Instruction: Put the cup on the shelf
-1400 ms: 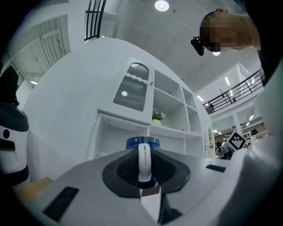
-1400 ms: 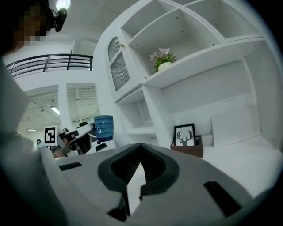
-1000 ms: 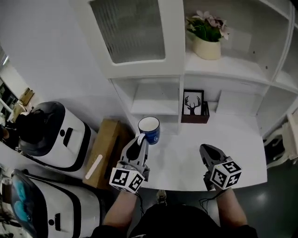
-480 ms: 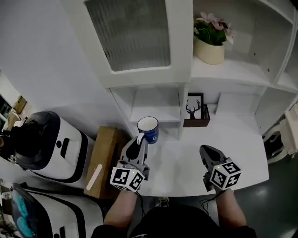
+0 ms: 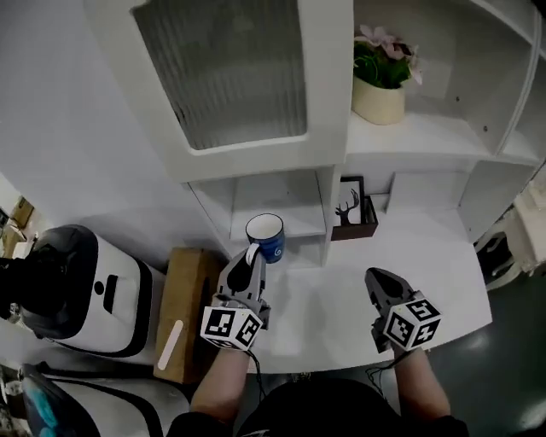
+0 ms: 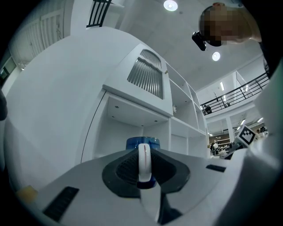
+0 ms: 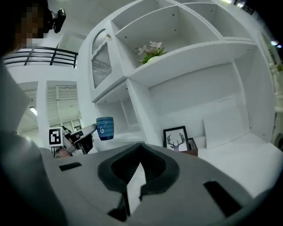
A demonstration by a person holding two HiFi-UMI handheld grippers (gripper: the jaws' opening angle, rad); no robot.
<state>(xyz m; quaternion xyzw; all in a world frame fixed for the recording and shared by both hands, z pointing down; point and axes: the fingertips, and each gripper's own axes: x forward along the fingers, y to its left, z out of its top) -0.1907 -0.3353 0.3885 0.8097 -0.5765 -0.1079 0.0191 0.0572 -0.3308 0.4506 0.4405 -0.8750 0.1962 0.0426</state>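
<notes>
Ceiling lamps [image 6: 170,5] shining overhead, white shelving [image 5: 409,128] glowing evenly, soft shadows pooling in its compartments, gripper views bending and darkening toward edges, foregrounds blurring.

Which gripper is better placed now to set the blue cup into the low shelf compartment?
Left. The left gripper grips the cup by its handle, just in front of the low shelf. The right gripper is shut on nothing and sits farther right, away from that compartment.

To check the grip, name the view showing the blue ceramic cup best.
Head view: the blue ceramic cup shows rim, white inside, and handle in the left gripper. Right gripper view: small, side-on. Left gripper view: mostly its handle.
</notes>
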